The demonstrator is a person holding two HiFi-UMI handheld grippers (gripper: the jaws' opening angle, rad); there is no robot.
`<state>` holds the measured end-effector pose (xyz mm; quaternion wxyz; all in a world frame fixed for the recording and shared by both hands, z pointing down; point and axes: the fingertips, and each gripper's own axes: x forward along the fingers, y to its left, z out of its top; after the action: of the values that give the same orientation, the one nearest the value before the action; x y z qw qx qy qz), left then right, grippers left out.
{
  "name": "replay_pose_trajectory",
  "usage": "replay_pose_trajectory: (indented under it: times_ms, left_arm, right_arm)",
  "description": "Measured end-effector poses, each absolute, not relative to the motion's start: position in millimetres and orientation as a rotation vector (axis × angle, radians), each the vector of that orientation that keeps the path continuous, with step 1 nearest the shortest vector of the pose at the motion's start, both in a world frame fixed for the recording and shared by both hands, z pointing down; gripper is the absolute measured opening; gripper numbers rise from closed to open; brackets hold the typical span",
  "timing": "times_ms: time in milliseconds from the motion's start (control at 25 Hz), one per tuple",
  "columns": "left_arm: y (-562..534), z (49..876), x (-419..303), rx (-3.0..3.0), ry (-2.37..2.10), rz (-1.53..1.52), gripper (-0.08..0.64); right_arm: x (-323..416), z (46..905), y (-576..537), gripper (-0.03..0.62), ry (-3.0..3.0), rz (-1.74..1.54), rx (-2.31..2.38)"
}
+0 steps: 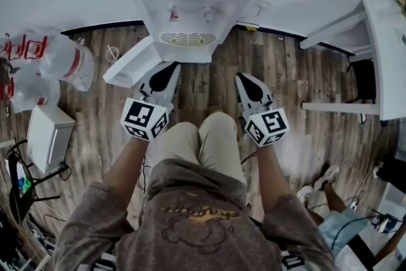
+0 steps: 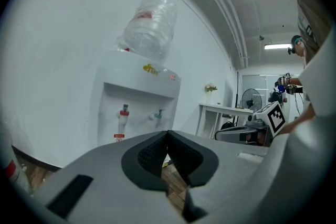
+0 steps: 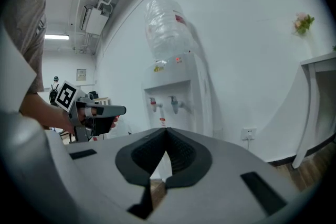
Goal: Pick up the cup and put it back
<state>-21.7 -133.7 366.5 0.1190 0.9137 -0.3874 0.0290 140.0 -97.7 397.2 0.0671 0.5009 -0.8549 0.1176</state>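
Both left gripper (image 1: 171,69) and right gripper (image 1: 243,79), jaws pressed together, face a water dispenser (image 1: 190,9) over plank floor (image 1: 285,73).

Closed, empty claw (image 2: 168,134) faces the water dispenser (image 2: 134,107)

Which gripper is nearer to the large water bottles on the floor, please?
Left. The left gripper is just right of the water bottles; the right gripper is farther right, beyond it.

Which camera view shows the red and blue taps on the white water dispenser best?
The left gripper view: red tap and blue tap face it almost head-on in the recess of the white water dispenser. The right gripper view shows both at an angle. The head view sees them only from above, faint.
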Motion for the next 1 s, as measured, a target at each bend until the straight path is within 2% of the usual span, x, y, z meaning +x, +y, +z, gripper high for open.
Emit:
replay_pose_trajectory:
  times_ms: [560, 1000]
  left_arm:
    - [-183.4, 551.1, -21.7, 2.687, -1.171, 0.044, 0.003]
    - [-185.8, 616.6, -23.1, 2.668, -1.17, 0.016, 0.003]
  right_arm:
    - [147.4, 580.8, -149.7, 0.002, -2.644, 0.302, 1.449]
    - [160.1, 628.7, -158.2, 0.002, -2.621, 0.248, 1.472]
